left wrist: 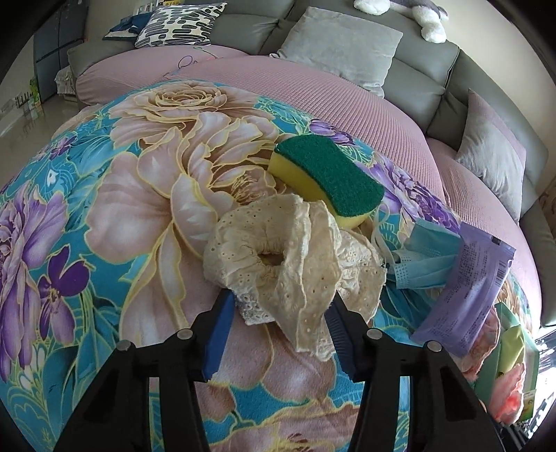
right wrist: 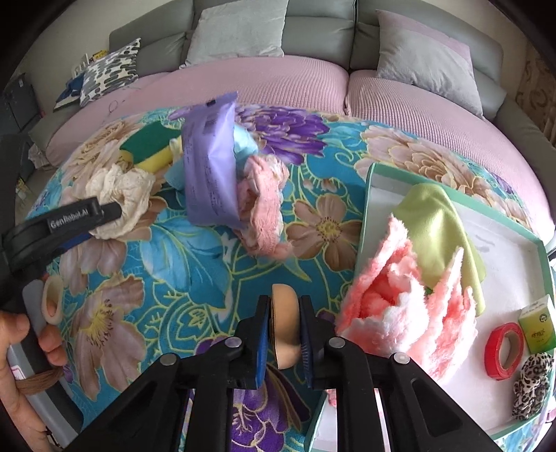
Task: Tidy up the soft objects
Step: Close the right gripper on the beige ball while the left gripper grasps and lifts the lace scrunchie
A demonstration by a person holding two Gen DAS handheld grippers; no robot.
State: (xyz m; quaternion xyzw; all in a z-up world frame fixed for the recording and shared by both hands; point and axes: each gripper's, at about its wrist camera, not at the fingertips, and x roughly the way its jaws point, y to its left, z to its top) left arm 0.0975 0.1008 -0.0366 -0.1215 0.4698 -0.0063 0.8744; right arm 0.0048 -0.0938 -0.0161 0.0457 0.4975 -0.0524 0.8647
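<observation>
Right tongs [right wrist: 285,333] clenched on tan puff [right wrist: 284,327]; tray [right wrist: 370,194] lies at 2 o'clock, nearer right hand. Left tongs [left wrist: 278,313] straddle cream scrunchie [left wrist: 278,257]; pad contact cannot be told.

A home living room: a grey sofa [right wrist: 319,38] with cushions [right wrist: 239,31] behind a floral blanket [right wrist: 194,264].

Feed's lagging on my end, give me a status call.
Right gripper shut on tan puff. Left gripper around cream lace scrunchie, pads at its sides. Tray close right, path clear.
</observation>
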